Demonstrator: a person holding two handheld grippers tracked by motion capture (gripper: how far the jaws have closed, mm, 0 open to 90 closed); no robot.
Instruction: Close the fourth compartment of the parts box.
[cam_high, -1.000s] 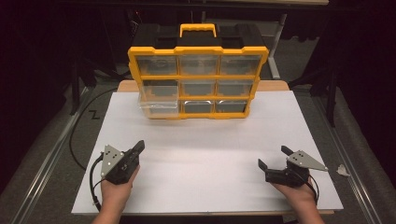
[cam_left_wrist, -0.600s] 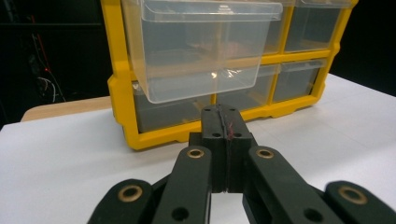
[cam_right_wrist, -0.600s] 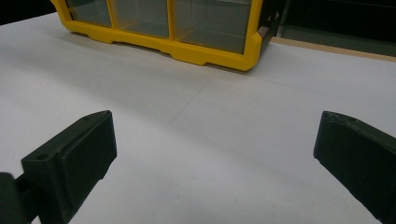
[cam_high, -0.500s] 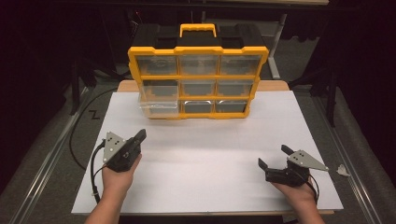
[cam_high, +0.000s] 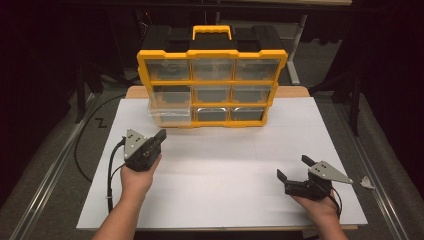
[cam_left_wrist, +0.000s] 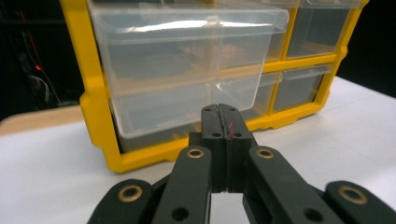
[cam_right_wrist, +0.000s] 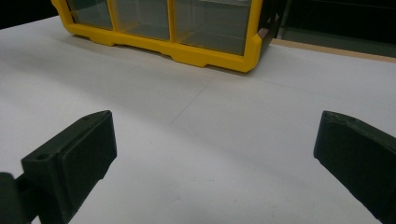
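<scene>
A yellow organizer cabinet (cam_high: 212, 52) with clear drawers and a black back stands at the far middle of the white table (cam_high: 225, 190). Its middle-left drawer (cam_high: 169, 109) is pulled out toward me; the left gripper view shows that clear drawer (cam_left_wrist: 187, 60) close ahead. My left gripper (cam_high: 159, 136) is shut with nothing between its jaws, a short way in front of the drawer and apart from it. In the left gripper view the left gripper (cam_left_wrist: 224, 119) has its jaws pressed together. My right gripper (cam_high: 292, 167) rests open near the front right, far from the cabinet (cam_right_wrist: 187, 28).
The white sheet spreads wide between the grippers and the cabinet. A black cable (cam_high: 112, 170) trails from the left gripper off the table's left side. A small white scrap (cam_high: 367, 183) lies at the right edge. Dark floor and metal rails surround the table.
My left gripper has moved forward toward the pulled-out drawer, still shut. The right gripper has stayed where it was, open.
</scene>
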